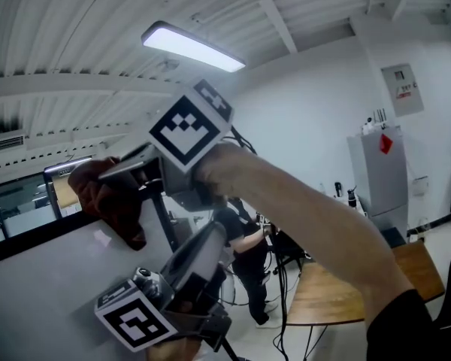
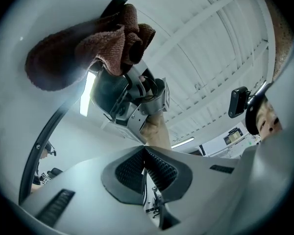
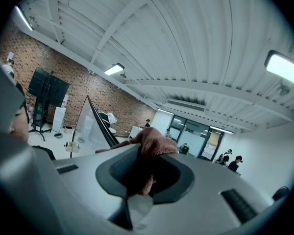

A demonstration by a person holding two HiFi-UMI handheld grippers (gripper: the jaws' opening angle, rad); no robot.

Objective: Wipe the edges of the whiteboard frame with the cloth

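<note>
A brown cloth point(image 1: 113, 198) is pressed onto the dark top frame point(image 1: 30, 235) of the white whiteboard point(image 1: 45, 277), with my right gripper point(image 1: 116, 175) shut on it. In the right gripper view the cloth point(image 3: 152, 143) bunches between the jaws of the right gripper point(image 3: 144, 168), and the frame point(image 3: 100, 124) runs away to the left. The left gripper view shows the cloth point(image 2: 78, 53) against the frame point(image 2: 44, 136). My left gripper point(image 1: 207, 239) hangs lower, off the board. Its jaws point(image 2: 145, 153) are shut with nothing between them.
A ceiling light point(image 1: 192, 47) glows overhead. Behind the grippers a person in black point(image 1: 244, 254) stands beside a wooden table point(image 1: 338, 292). A grey cabinet point(image 1: 379, 175) is at the far right wall. Several people point(image 3: 230, 160) stand far off.
</note>
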